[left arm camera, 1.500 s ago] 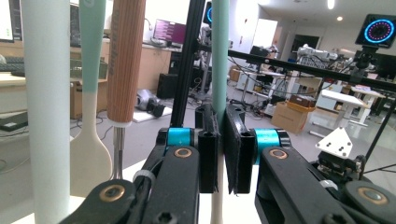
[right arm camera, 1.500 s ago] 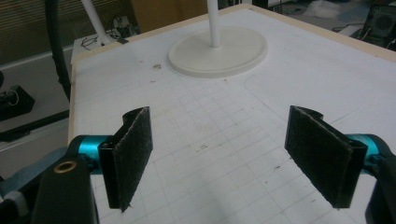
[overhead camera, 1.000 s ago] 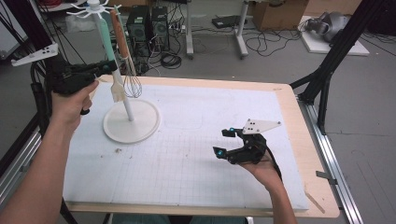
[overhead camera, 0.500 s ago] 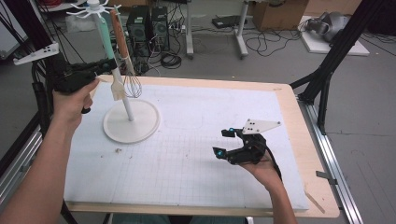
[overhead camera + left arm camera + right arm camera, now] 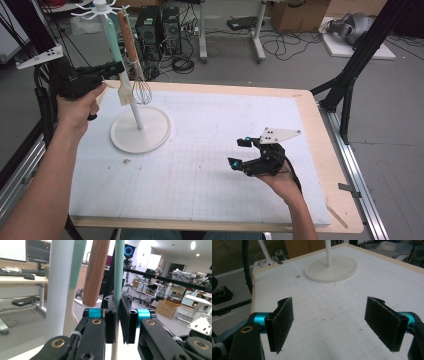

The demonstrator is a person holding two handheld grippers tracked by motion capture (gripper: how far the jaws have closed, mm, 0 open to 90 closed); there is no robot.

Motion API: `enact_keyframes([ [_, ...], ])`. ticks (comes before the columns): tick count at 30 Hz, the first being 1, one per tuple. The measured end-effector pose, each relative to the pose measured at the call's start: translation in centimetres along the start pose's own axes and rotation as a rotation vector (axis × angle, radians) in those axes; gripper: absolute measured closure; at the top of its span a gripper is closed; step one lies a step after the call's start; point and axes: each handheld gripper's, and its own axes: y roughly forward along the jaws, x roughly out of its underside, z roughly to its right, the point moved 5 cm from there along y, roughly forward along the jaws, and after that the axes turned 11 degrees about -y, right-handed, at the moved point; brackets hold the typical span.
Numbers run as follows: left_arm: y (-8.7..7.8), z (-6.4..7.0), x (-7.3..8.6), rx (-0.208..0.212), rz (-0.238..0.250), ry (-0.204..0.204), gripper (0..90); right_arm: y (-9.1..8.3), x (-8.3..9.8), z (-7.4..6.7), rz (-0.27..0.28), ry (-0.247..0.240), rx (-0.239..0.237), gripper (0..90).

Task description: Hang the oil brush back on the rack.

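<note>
A workshop with cables, computer towers and boxes on a grey floor lies behind your bench (image 5: 320, 125), whose wooden top carries a white gridded mat (image 5: 200, 170) across the middle of the frame. At the upper left of the mat stands a white rack (image 5: 141, 131), a round base with a thin pole rising to hooks at the top edge of the frame. From it hang a teal-handled utensil (image 5: 114, 47), a wooden-handled whisk (image 5: 135, 65) just beside it, and a pale brush (image 5: 124, 93) lower down. Your left gripper (image 5: 116, 70) sits at the left edge, its fingers (image 5: 110, 325) clenched on the teal-handled utensil; the jaws have just been easing apart slightly, with the thin teal handle between the pads. Your right gripper (image 5: 241, 152) rests low over the mat at the lower right, fingers (image 5: 283, 322) released and spread wide, with bare grid between them.
</note>
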Motion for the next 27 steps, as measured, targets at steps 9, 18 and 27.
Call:
enact_keyframes([
  [9, -0.4, 0.1, 0.1, -0.023, -0.03, 0.031, 72.5, 0.0, 0.0, 0.0, 0.0, -0.006, 0.002, 22.2],
  [18, -0.7, 0.3, 0.9, -0.065, -0.083, 0.081, 63.7, -0.1, 0.0, 0.0, -0.001, -0.003, 0.007, 21.9],
  [27, -1.2, 0.7, 1.5, -0.101, -0.121, 0.119, 54.5, -0.1, -0.1, 0.0, 0.0, -0.004, 0.021, 21.2],
])
